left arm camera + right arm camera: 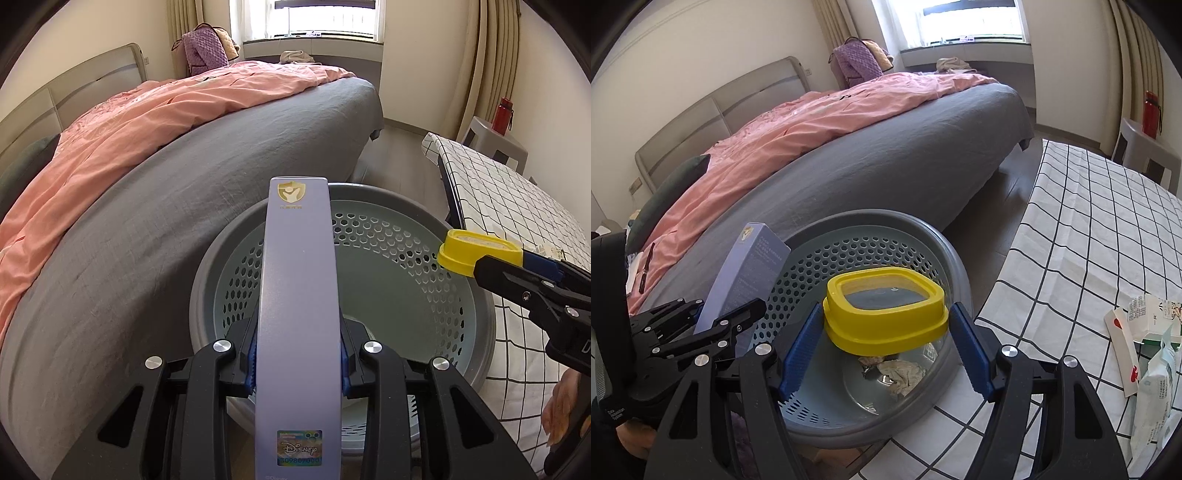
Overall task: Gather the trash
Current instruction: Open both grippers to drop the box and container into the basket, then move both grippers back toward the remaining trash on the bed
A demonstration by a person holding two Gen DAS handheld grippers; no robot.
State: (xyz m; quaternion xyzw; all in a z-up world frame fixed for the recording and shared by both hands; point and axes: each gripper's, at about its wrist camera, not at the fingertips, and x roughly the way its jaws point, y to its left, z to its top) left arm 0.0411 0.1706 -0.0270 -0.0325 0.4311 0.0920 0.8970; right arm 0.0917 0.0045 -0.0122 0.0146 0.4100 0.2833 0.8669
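Black hand-held gripper frames, blue ribbed pads, silver screws, perhaps bare fingers.

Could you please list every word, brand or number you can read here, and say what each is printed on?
"Disney": shiny sticker on the purple box.
"309807000": same sticker; last digits uncertain.
Characters under the gold shield logo: too small to read.
Print on the box's side: blurred.
Packets on the checked tablecloth: unreadable.

Lavender box: lower end cut off by frame bottom; small print above the basket rim unreadable. Basket floor largely hidden behind yellow lid. Packets right of basket: cropped at frame edge, labels illegible.
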